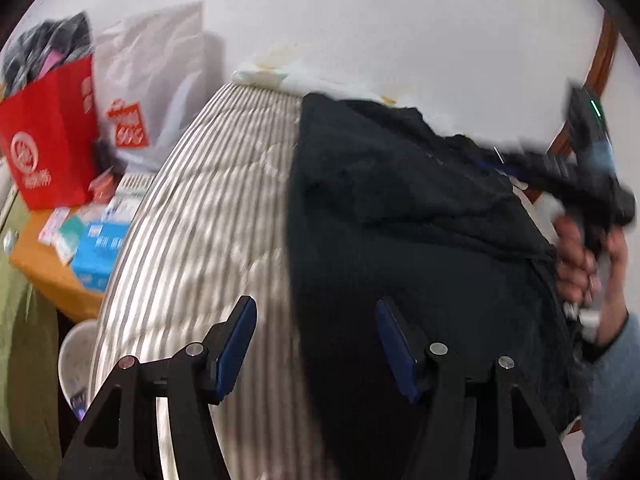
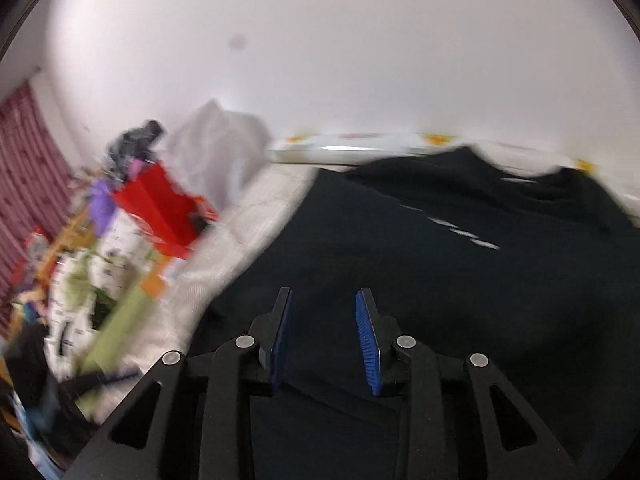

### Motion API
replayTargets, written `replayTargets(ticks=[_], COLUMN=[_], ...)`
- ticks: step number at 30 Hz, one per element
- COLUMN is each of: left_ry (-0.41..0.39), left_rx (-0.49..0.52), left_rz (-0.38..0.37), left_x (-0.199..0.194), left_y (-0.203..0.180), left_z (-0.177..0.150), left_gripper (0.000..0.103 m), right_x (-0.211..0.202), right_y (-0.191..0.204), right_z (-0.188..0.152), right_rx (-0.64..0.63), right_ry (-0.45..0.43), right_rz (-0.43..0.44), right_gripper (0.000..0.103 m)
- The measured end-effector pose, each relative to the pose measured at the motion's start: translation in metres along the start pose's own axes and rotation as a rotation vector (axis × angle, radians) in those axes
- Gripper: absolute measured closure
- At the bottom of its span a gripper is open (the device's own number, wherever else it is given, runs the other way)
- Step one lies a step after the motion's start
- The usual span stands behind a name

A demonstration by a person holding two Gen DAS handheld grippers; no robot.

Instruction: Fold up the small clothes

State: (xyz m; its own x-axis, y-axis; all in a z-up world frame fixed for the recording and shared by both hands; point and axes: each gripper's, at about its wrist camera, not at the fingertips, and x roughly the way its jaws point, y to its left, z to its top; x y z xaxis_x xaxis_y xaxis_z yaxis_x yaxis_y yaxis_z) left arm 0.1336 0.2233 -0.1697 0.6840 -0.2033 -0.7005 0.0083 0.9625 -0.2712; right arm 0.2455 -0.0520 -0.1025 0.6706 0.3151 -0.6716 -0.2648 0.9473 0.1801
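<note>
A striped bed cover [image 1: 192, 216] fills the surface, and a black garment [image 1: 400, 208] lies spread over its right part — rumpled along the far edge, near the white wall [image 1: 360, 8]. To the left, a red paper bag [image 1: 52, 136] and a white plastic bag [image 1: 160, 80] stand among small boxes on an orange side counter [image 1: 44, 276].

The left hand-held gripper [image 1: 316, 344] hovers released, jaws apart over the garment's left edge, nothing between them. The right hand-held gripper [image 2: 324, 340] is also released — jaws parted above the dark cloth, gripping nothing. In the left wrist view a hand [image 1: 588, 256] holds its handle.
</note>
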Motion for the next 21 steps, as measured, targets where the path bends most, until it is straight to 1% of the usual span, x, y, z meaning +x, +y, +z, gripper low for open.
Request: replayTargets(ticks=[2, 5, 7, 9, 10, 11, 13, 15, 17, 18, 20, 21], left_ry=[-0.023, -0.042, -0.042, -0.027, -0.018, -0.012, 0.004, 0.035, 0.083, 0.085, 0.067, 0.060], left_rx=[0.014, -0.006, -0.031, -0.041, -0.047, -0.052, -0.064, -0.075, -0.102, -0.115, -0.129, -0.121], left_rz=[-0.015, -0.060, -0.088, -0.106, -0.116, -0.122, -0.116, -0.111, -0.091, -0.095, -0.081, -0.067], left_x=[0.007, 0.023, 0.037, 0.052, 0.059, 0.067, 0.079, 0.093, 0.109, 0.111, 0.111, 0.111], left_y=[-0.009, -0.016, -0.019, -0.022, -0.023, -0.024, -0.025, -0.025, -0.023, -0.022, -0.024, -0.026], left_z=[0.018, 0.044, 0.061, 0.072, 0.076, 0.080, 0.083, 0.085, 0.082, 0.081, 0.079, 0.080], left_gripper=[0.043, 0.045, 0.045, 0.048, 0.053, 0.055, 0.058, 0.061, 0.066, 0.069, 0.082, 0.093], right_x=[-0.018, -0.038, -0.050, -0.060, -0.067, -0.073, -0.083, -0.091, -0.096, -0.097, -0.101, -0.100], right_y=[-0.025, -0.057, -0.081, -0.101, -0.112, -0.123, -0.142, -0.157, -0.169, -0.175, -0.184, -0.186], right_z=[-0.017, -0.045, -0.066, -0.084, -0.094, -0.101, -0.116, -0.126, -0.132, -0.134, -0.138, -0.137], right_rx=[-0.023, -0.022, -0.005, 0.019, 0.034, 0.050, 0.094, 0.129, 0.148, 0.152, 0.163, 0.166], right_ry=[0.002, 0.017, 0.035, 0.048, 0.052, 0.052, 0.053, 0.049, 0.046, 0.046, 0.043, 0.039], right_rz=[-0.099, -0.197, -0.255, -0.297, -0.319, -0.331, -0.349, -0.357, -0.378, -0.386, -0.392, -0.390], right_gripper=[0.071, 0.070, 0.070, 0.070, 0.070, 0.070, 0.069, 0.067, 0.065, 0.064, 0.063, 0.063])
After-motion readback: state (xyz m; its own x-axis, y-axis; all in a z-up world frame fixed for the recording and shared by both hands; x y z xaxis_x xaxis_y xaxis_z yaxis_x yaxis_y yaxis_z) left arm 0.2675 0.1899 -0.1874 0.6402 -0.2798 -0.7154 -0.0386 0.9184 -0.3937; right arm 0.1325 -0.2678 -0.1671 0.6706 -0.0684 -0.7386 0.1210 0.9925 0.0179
